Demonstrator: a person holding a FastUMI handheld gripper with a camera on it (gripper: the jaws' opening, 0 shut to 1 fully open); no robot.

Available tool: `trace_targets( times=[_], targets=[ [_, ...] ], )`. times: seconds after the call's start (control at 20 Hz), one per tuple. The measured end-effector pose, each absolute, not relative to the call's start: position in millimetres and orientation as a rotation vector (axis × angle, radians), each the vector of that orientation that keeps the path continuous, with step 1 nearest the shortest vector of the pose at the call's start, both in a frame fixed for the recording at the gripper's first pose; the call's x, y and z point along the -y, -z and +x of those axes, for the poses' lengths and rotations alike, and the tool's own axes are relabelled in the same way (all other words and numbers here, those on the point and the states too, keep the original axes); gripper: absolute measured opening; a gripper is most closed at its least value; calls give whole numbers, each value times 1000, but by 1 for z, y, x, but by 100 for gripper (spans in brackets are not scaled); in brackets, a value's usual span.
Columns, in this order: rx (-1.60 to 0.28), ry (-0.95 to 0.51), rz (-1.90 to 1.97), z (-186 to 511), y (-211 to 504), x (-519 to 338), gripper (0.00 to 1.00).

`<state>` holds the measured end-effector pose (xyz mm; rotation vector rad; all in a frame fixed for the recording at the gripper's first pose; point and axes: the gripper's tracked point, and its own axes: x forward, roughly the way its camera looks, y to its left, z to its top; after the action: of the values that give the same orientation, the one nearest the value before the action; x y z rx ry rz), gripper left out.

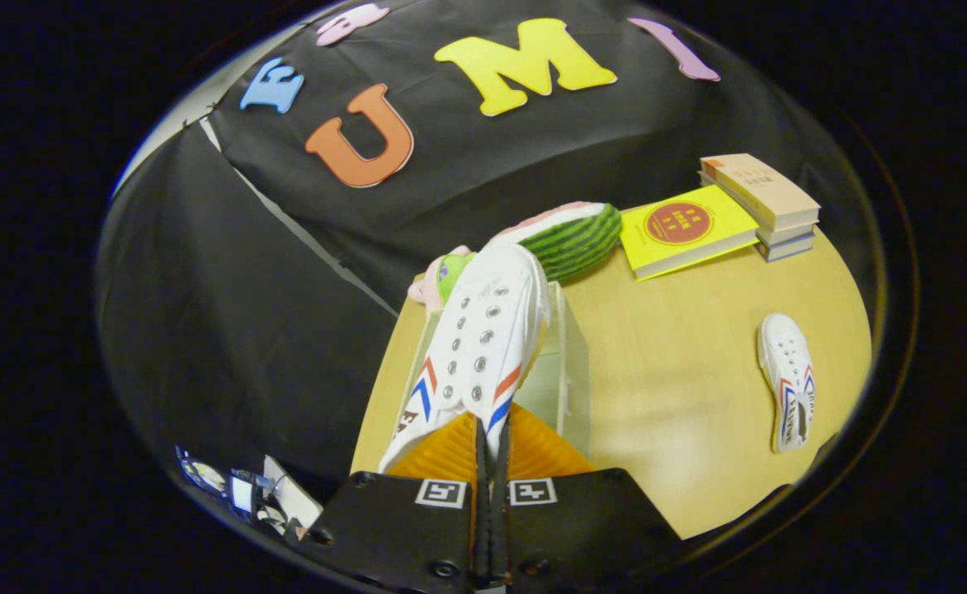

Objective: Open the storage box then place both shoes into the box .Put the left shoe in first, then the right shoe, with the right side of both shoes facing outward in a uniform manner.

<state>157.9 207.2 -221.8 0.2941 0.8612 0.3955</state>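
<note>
Two shoes are in my view, and I take the scene from its biggest piece down. The wooden table [681, 396] carries everything, backed by the black cloth wall. On it, just ahead of my fingers, stands the clear storage box [570, 371], its thin walls rising near the table's left edge. Toward the far right corner a stack of books [768, 206] sits with a yellow book [686, 227] lying just beside it on the left. A watermelon-slice toy [574, 235] rests at the table's far edge, right behind the box, with a small green and pink toy [442, 276] beside it, partly hidden.

The held shoe [479, 346], white with red and blue stripes, hangs over the box with its toe pointing away from me toward the watermelon toy. My gripper [492, 437] has its jaws drawn nearly together, pinching the shoe's heel end between them. Whether the shoe touches the box walls I cannot tell. The second shoe [787, 392] lies flat near the table's right edge, well apart from the box.
</note>
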Motion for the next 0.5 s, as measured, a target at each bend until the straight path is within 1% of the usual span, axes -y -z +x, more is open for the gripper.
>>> trace_targets(
  times=[0.15,0.3,0.5],
  targets=[
    [-855,-376,270,161,247,-239,6],
    [-884,-394,287,162,272,-266,6],
    [-905,-393,281,163,289,-277,6]
  ],
)
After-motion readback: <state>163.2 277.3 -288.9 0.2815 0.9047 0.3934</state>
